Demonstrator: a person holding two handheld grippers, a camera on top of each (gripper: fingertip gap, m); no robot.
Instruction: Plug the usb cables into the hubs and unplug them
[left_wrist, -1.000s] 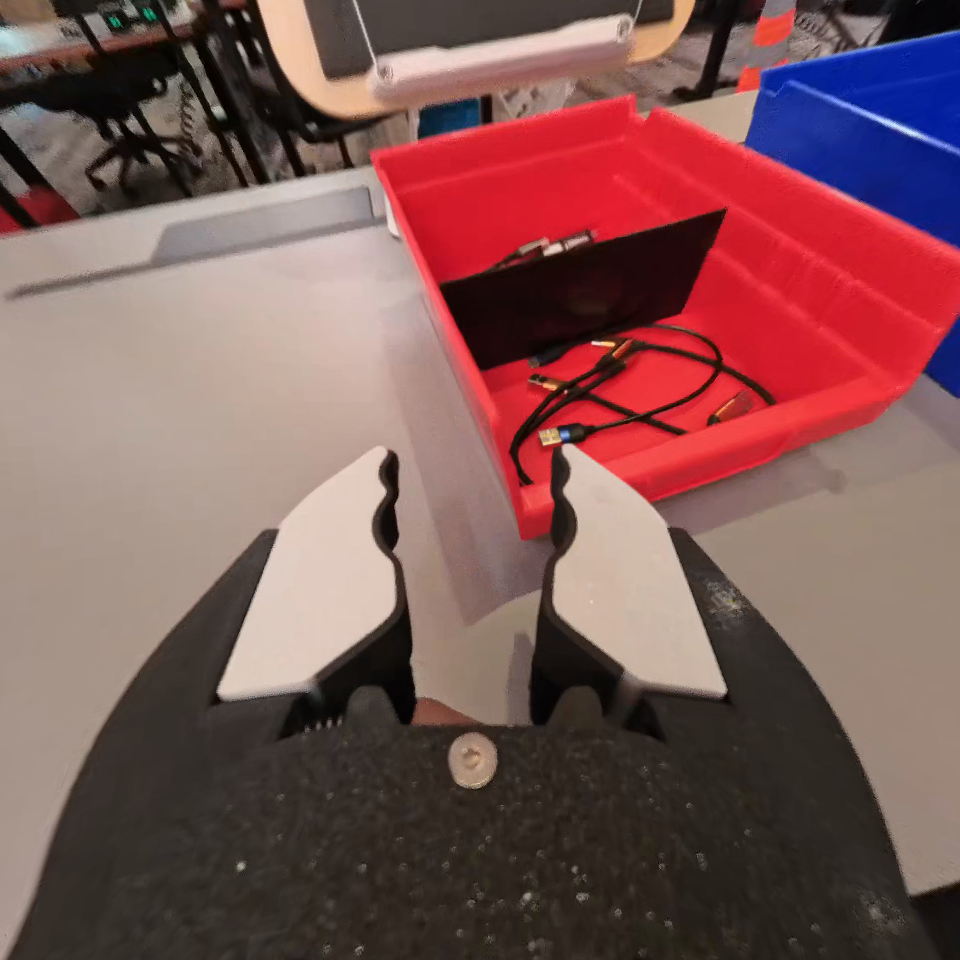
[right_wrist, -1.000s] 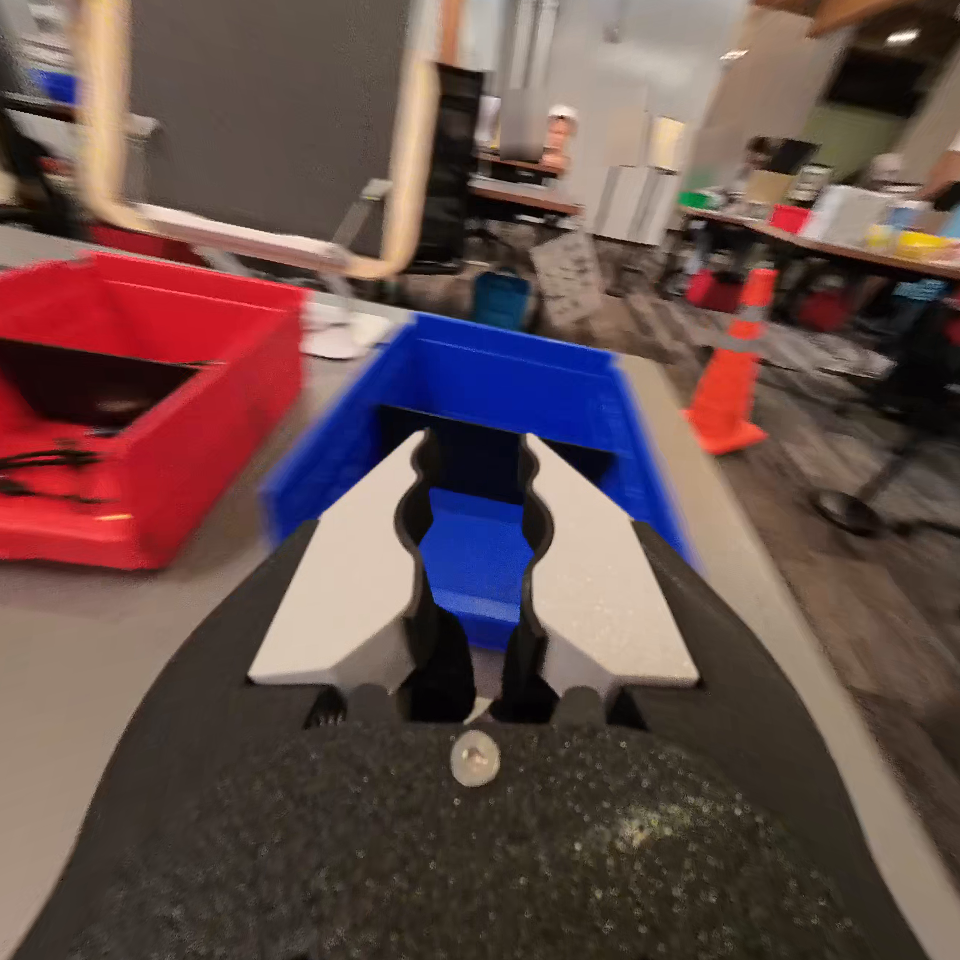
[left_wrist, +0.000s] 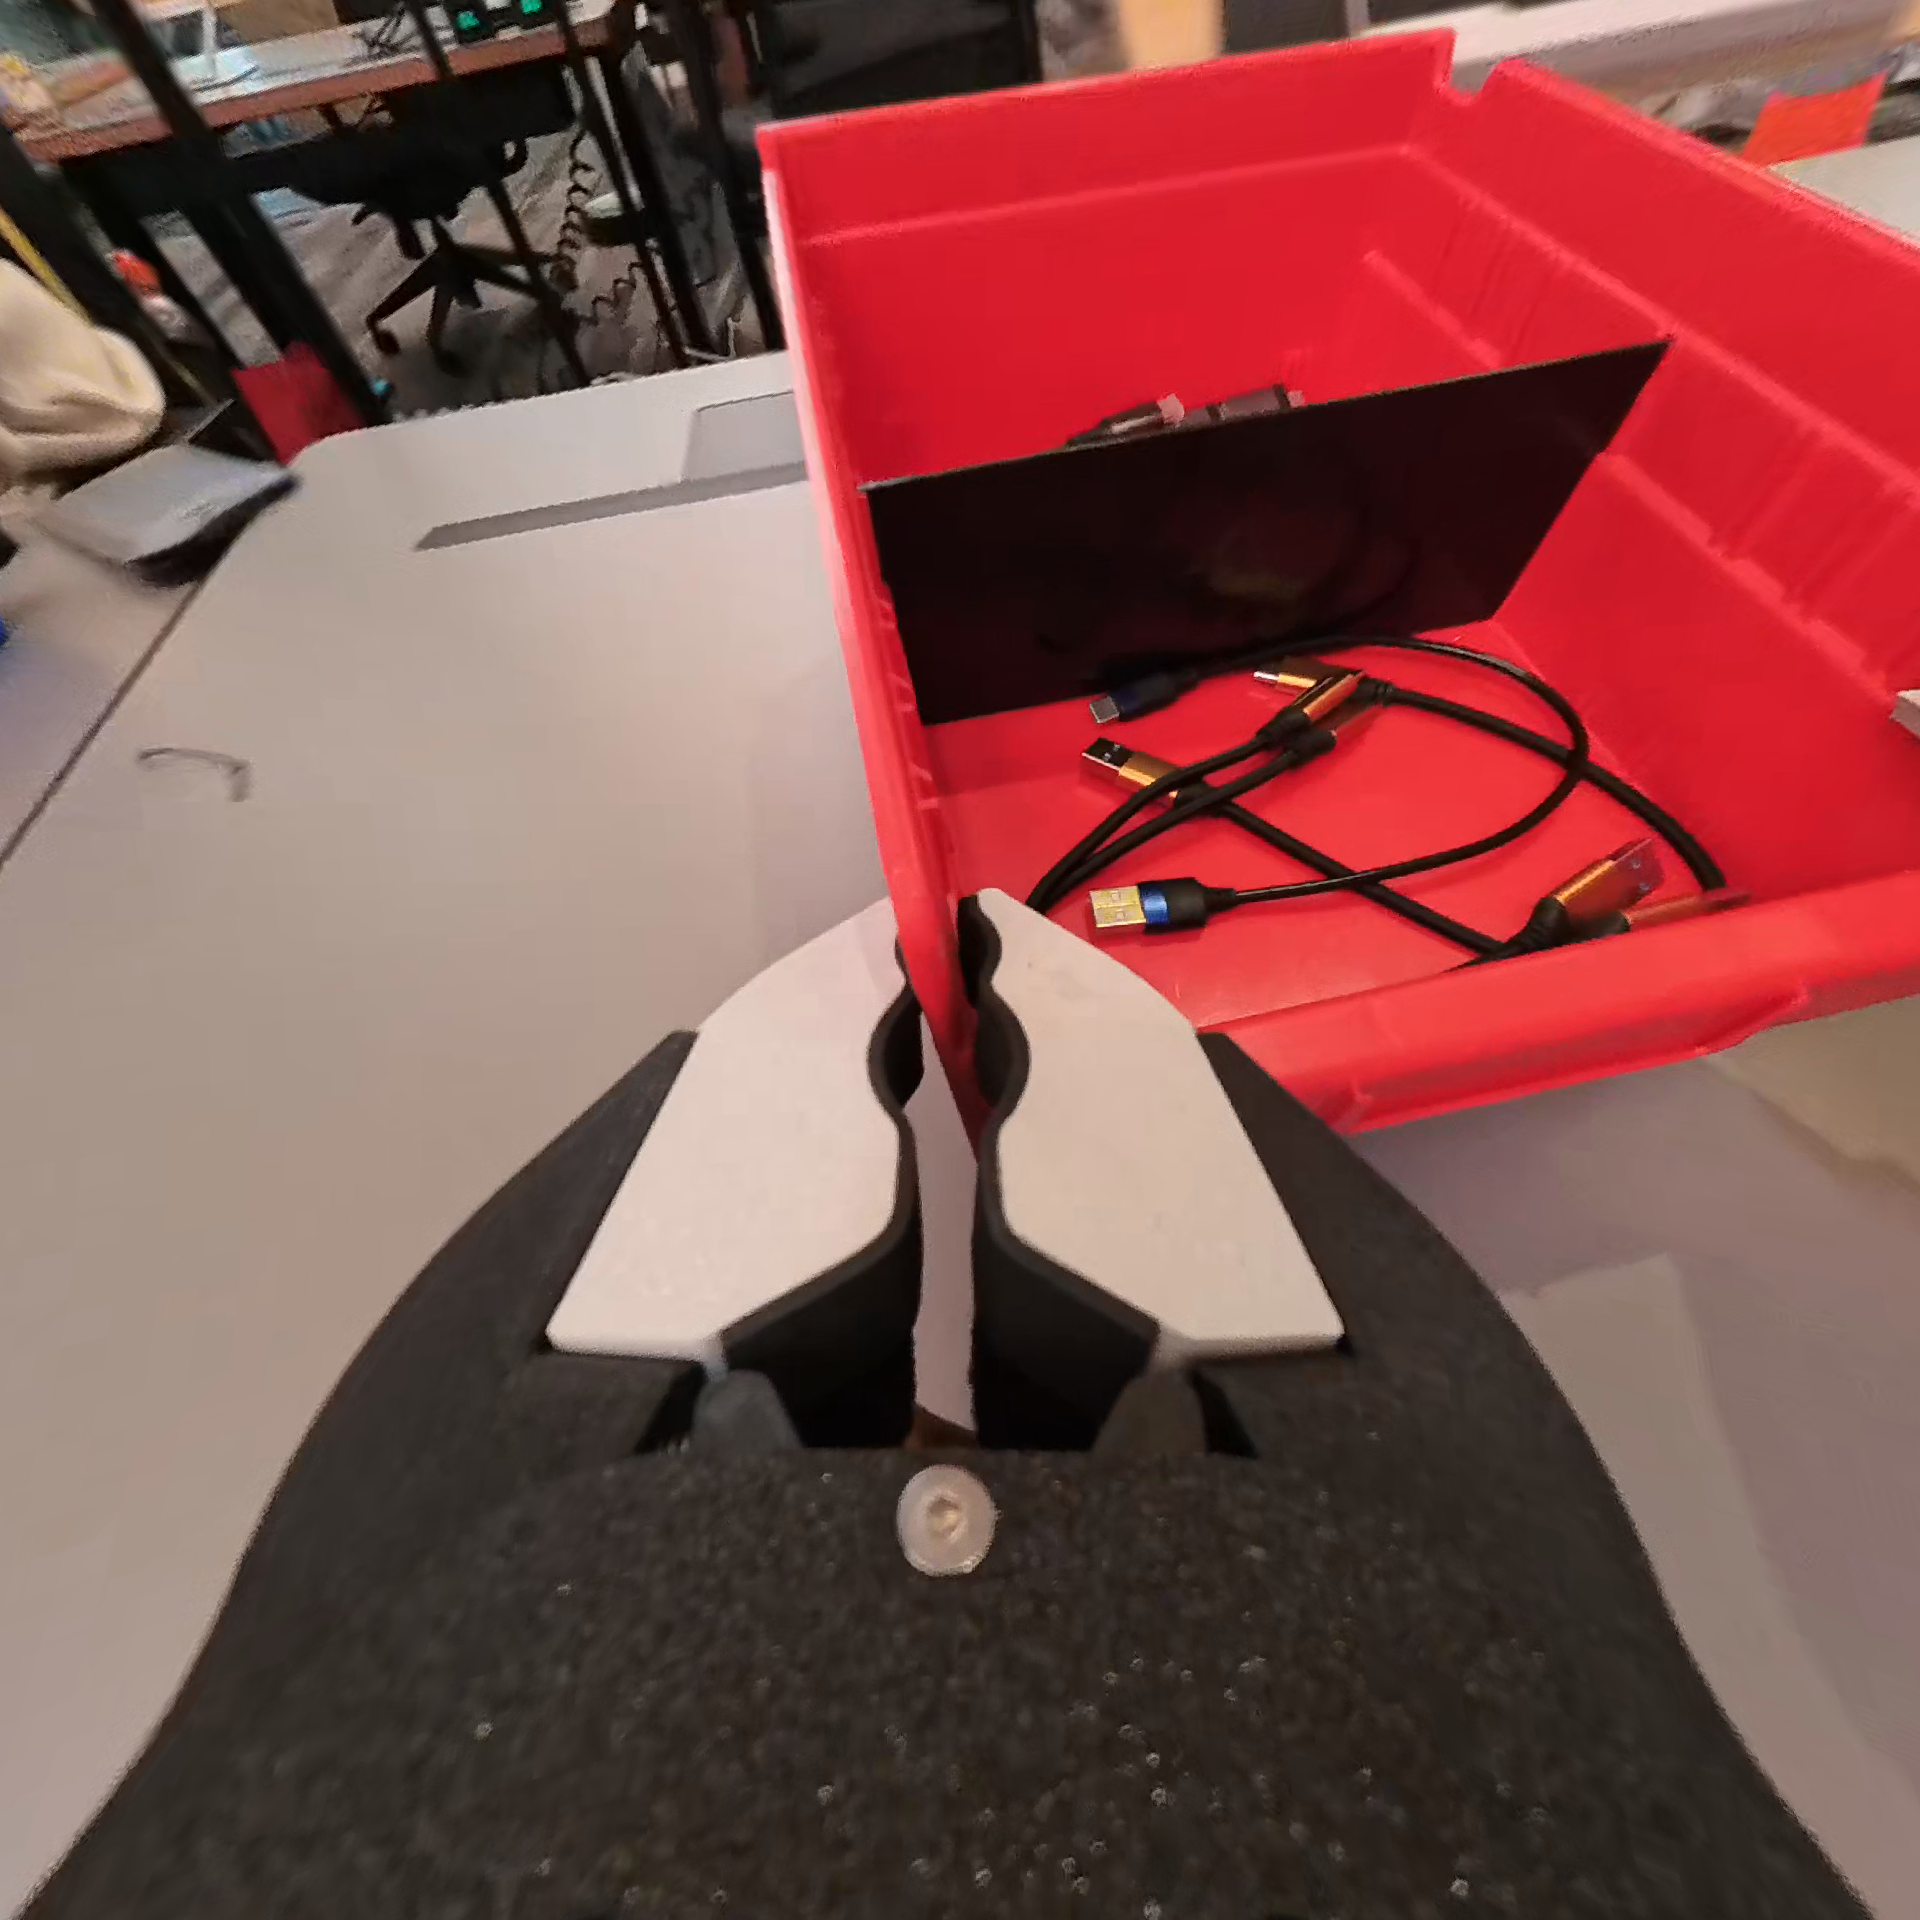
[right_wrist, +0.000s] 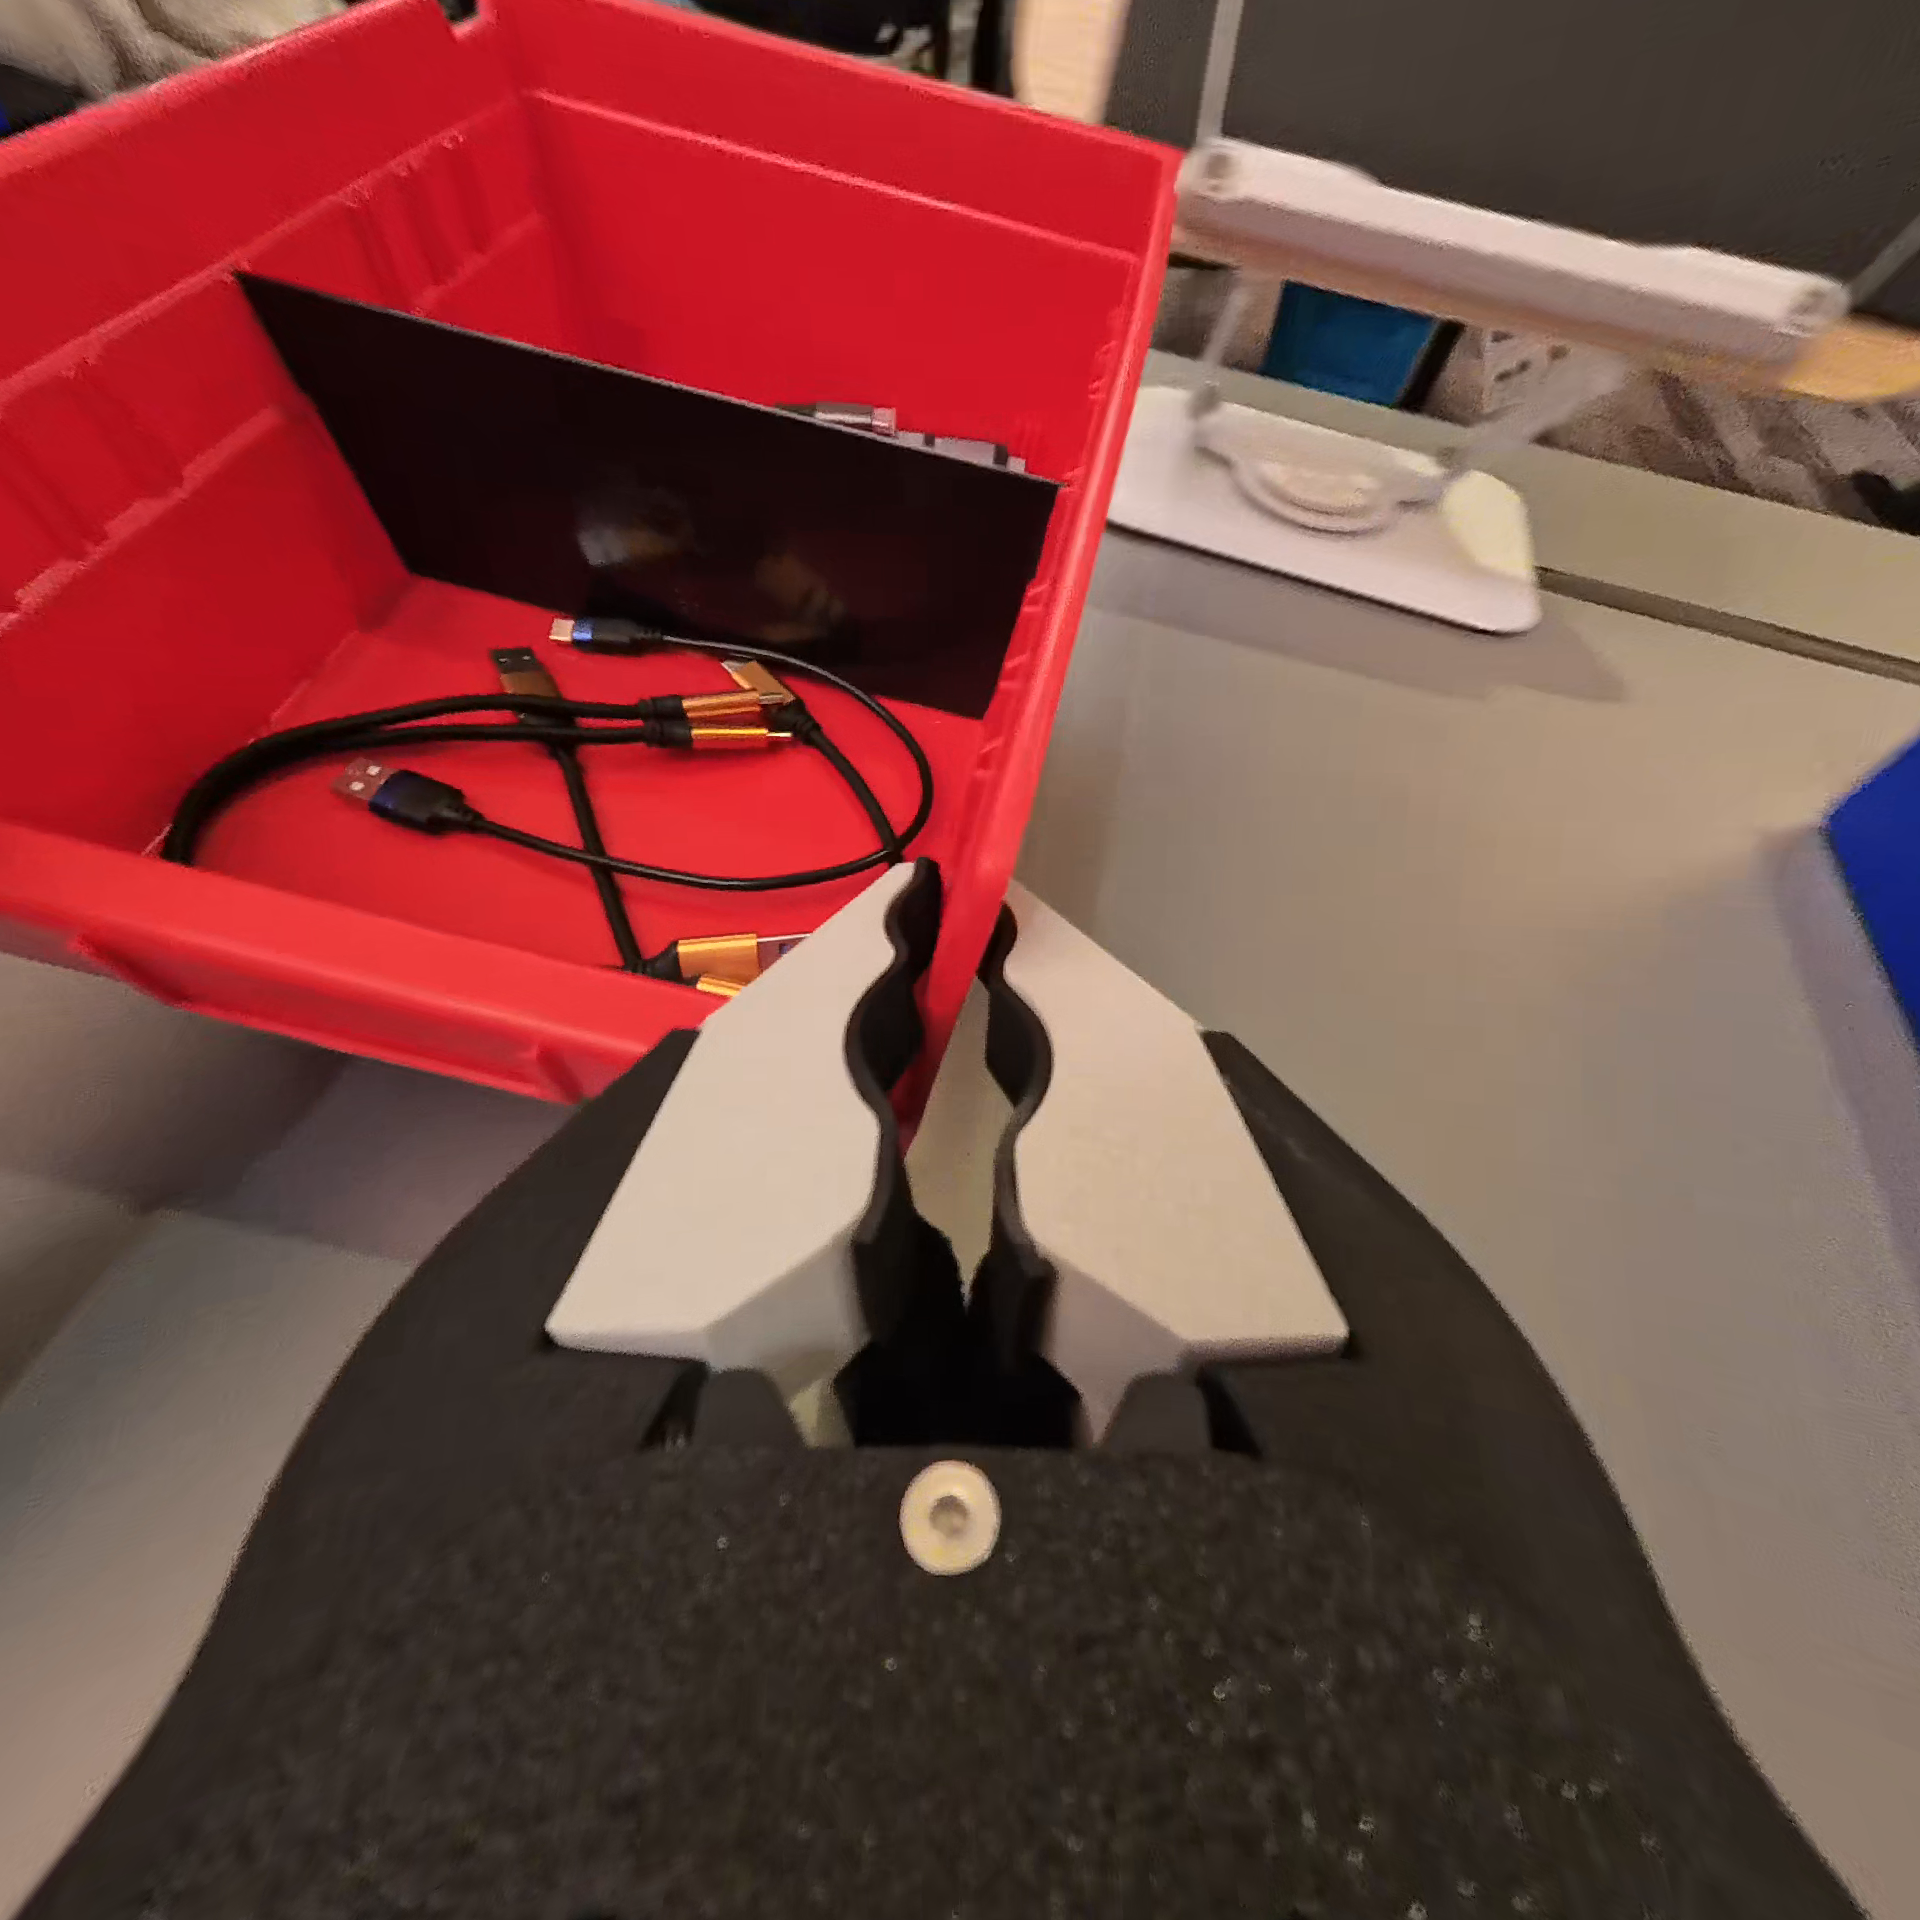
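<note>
Each gripper (left_wrist: 940, 940) (right_wrist: 961, 920) pinches a smooth red plastic bin (left_wrist: 1091, 312) (right_wrist: 831, 260) wall

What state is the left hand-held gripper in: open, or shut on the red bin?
Shut on it. The left hand-held gripper has its fingertips pinched on the red bin's side wall at the near corner.

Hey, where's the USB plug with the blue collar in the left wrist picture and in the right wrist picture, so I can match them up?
Left wrist view: the blue-collared USB plug lies in the red bin's near compartment, lower middle, just right of the left hand-held gripper.
Right wrist view: the same plug lies left of centre, in the same compartment.
Shared landmark: the black divider standing across the bin behind the cables.
</note>
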